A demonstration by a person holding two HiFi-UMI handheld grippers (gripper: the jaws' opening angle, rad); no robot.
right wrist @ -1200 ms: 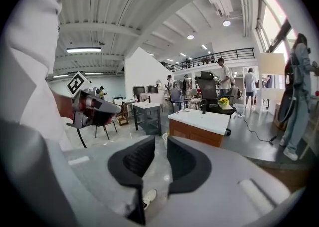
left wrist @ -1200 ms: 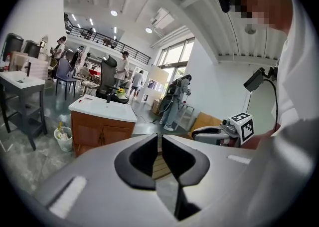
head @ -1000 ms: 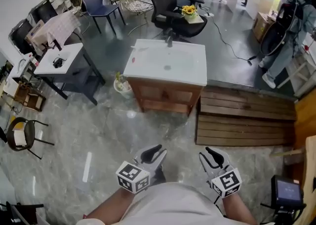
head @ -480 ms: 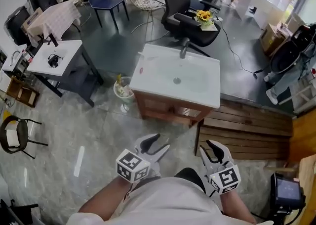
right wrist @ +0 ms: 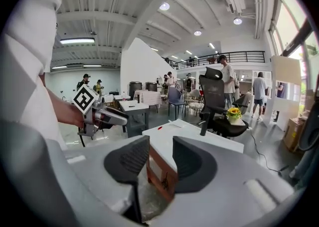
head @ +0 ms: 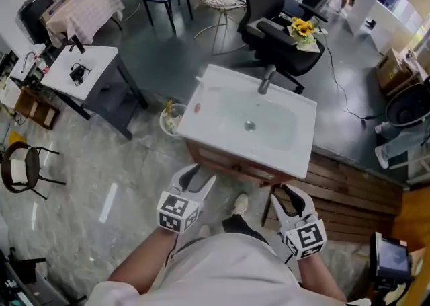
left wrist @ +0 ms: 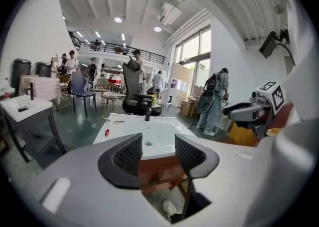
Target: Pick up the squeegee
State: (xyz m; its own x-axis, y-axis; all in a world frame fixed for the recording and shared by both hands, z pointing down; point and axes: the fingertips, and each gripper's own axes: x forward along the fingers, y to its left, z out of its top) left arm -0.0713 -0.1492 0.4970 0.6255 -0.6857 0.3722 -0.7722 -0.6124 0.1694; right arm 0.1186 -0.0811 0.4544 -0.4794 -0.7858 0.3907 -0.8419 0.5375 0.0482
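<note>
A white sink (head: 207, 120) with a dark faucet (head: 266, 81) sits on a wooden cabinet (head: 232, 165) straight ahead. On its left rim lies a small thing with a red mark (head: 197, 107), too small to identify; no squeegee can be told apart. My left gripper (head: 200, 175) hangs open and empty just short of the cabinet's left front. My right gripper (head: 285, 194) hovers by the cabinet's right front corner, its jaws opening with nothing between them. The left gripper view (left wrist: 158, 153) and right gripper view (right wrist: 160, 158) both look over empty jaws at the sink.
A wooden pallet (head: 349, 197) lies on the floor right of the cabinet. A pot (head: 170, 120) stands at its left. A black office chair (head: 285, 42) bearing yellow flowers (head: 304, 27) is behind the sink. A white table (head: 77, 72) stands at left. People are in the background.
The sink has come much closer in the head view as both grippers travelled toward it. The left jaws spread wider than one second ago.
</note>
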